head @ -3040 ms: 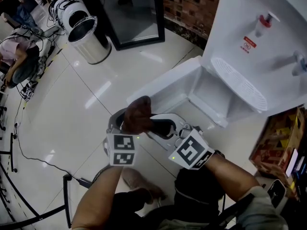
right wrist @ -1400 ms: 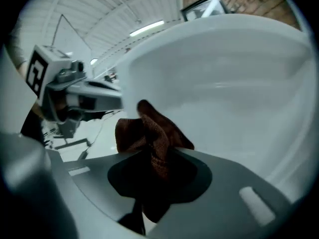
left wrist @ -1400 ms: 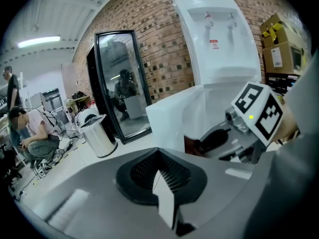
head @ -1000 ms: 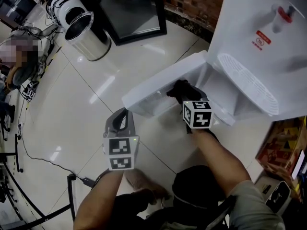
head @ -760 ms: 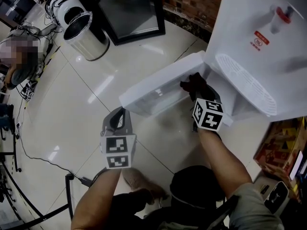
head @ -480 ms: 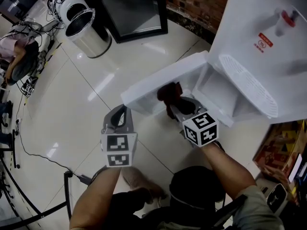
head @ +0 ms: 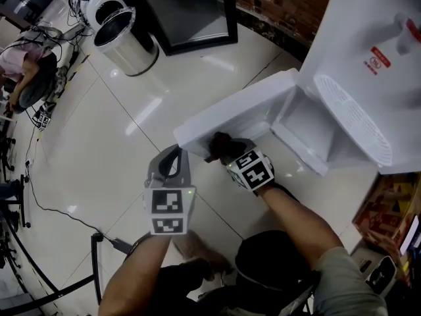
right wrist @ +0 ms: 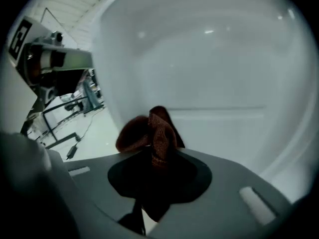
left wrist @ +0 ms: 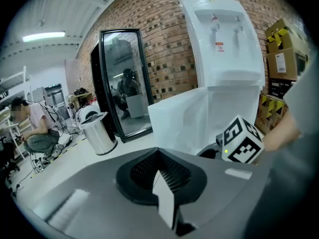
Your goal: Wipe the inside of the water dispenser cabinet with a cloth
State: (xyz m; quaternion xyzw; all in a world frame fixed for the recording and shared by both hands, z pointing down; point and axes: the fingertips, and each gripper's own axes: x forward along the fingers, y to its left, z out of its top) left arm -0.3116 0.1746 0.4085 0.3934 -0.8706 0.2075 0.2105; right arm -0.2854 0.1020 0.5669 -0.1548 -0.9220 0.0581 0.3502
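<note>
Visibly crumpled, the cloth [right wrist: 152,133] looks reddish-brown

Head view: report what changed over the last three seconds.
The right gripper carried the brown cloth from beside the left gripper into the cabinet, then drew back to the inner face of the open door, still gripping it. The left gripper stayed put, shut and empty.

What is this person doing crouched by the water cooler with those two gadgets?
A person is cleaning a water dispenser whose lower cabinet door stands open. They hold a gripper in each hand. The right gripper is clamped on a brown cloth, which is up against the open door near its outer end. The left gripper is shut with nothing in it and is held off to the side, away from the dispenser.
</note>
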